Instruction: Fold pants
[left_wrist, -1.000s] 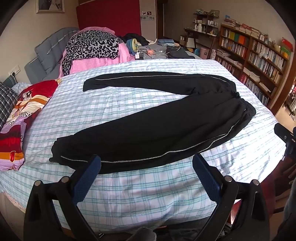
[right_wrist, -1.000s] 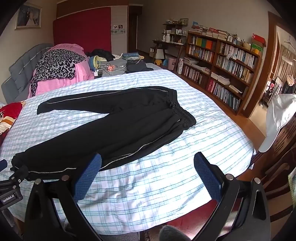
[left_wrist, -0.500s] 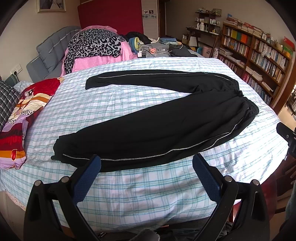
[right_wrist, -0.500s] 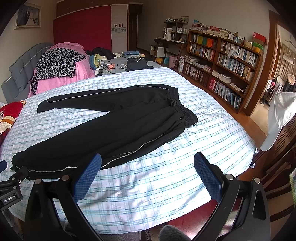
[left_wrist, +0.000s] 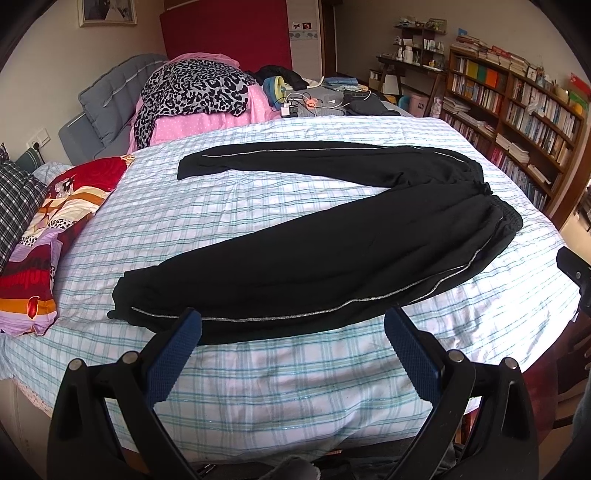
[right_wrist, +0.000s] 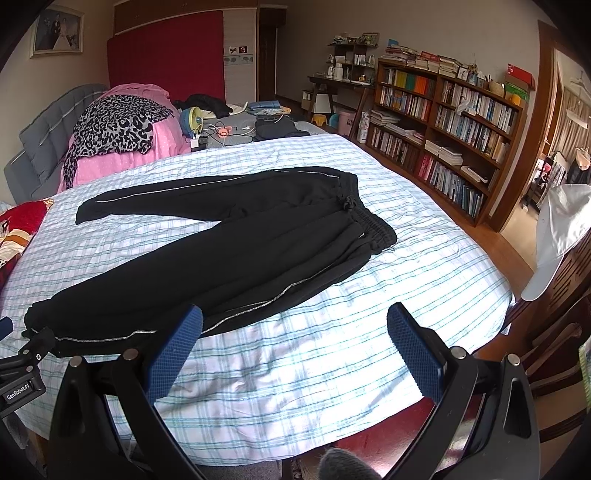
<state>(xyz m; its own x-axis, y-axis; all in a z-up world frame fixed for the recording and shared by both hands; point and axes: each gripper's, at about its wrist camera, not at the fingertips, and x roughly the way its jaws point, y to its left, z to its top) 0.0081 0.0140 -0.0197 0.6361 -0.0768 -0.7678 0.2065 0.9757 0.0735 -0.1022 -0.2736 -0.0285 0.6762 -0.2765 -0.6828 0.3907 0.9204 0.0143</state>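
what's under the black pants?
The black pants lie spread flat on the plaid bedsheet, which shows all round them. Nothing else pokes out; anything beneath the fabric itself is covered and cannot be seen.

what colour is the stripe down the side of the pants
Silver-grey, a thin line on the black pants; the stripe shows best in the left wrist view.
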